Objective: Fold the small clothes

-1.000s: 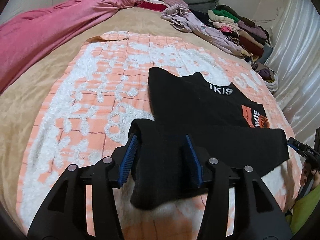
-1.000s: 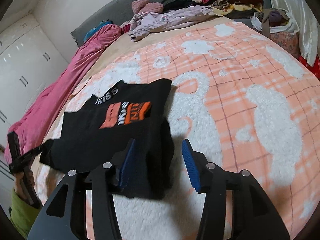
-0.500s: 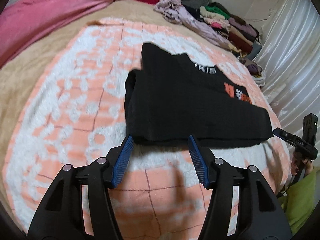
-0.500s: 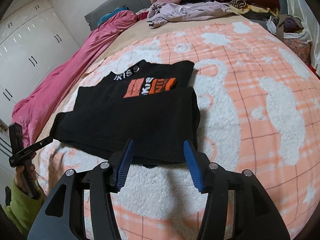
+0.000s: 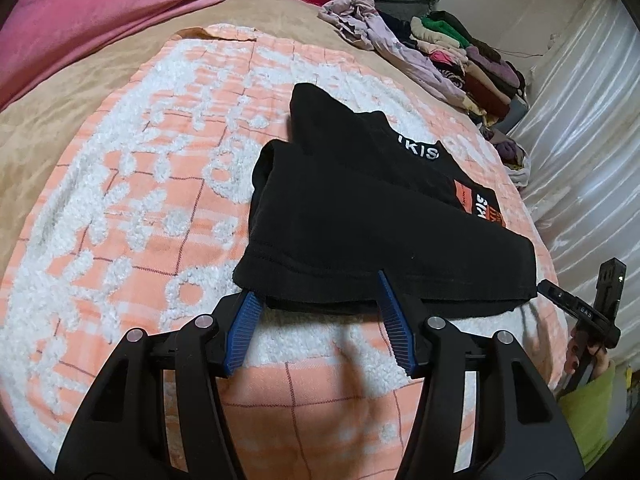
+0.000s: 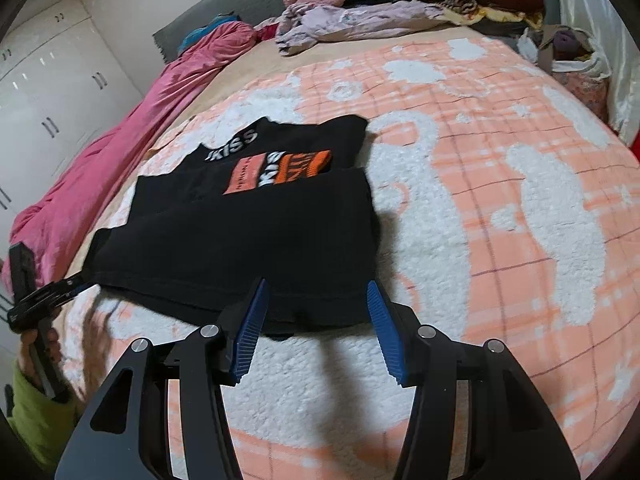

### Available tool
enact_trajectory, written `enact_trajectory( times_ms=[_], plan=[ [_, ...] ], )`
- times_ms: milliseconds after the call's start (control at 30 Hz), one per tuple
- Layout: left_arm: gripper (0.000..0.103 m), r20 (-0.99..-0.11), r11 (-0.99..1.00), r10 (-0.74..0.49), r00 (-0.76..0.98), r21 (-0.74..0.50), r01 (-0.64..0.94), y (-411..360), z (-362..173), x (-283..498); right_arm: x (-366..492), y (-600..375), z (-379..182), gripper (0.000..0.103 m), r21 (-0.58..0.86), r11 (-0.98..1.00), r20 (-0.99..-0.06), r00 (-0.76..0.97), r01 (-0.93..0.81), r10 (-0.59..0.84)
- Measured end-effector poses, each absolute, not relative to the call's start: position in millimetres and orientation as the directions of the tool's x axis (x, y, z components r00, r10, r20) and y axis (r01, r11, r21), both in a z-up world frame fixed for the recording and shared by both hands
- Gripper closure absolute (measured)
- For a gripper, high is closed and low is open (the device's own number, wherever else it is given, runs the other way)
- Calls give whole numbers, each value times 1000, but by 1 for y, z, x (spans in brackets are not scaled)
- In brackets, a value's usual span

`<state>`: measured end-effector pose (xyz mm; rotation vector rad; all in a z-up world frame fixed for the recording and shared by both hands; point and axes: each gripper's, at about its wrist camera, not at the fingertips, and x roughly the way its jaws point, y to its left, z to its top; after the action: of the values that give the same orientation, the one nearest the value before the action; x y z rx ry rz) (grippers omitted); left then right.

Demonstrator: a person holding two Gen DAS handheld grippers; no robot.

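Observation:
A small black shirt with white letters and an orange print lies on the orange-and-white blanket, its lower part folded up over the chest. It also shows in the right wrist view. My left gripper is open, its blue fingertips at the shirt's near left edge. My right gripper is open at the shirt's near right edge. The right gripper also shows at the right of the left wrist view, and the left gripper at the left of the right wrist view.
A pink cover lies along the bed's far left. Loose and stacked clothes sit at the back right by a white curtain. White wardrobe doors stand to the left. The blanket spreads wide to the right.
Both grippers let go of the folded-up hem and drew back toward me. They now sit open at the shirt's near edge, slightly closer than half a second ago.

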<state>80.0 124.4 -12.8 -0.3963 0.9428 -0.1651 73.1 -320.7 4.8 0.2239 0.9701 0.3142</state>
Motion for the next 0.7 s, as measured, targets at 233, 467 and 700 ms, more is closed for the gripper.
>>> enact_trajectory(
  times_ms=[233,467,700],
  plan=[
    [79,-747,910,-319,584,-414,-32,119,-9,83,79,-324,-8,60,332,933,-795,491,-141,357],
    [101,-765,920,-301,569,-391,-39,115,-12,95,77,-334,-5,84,347,929,-775,518,-131,363],
    [103,-744,908,-329,582,-418,-21,115,-2,108,79,-337,7,91,377,913,-736,547,-158,399]
  ],
)
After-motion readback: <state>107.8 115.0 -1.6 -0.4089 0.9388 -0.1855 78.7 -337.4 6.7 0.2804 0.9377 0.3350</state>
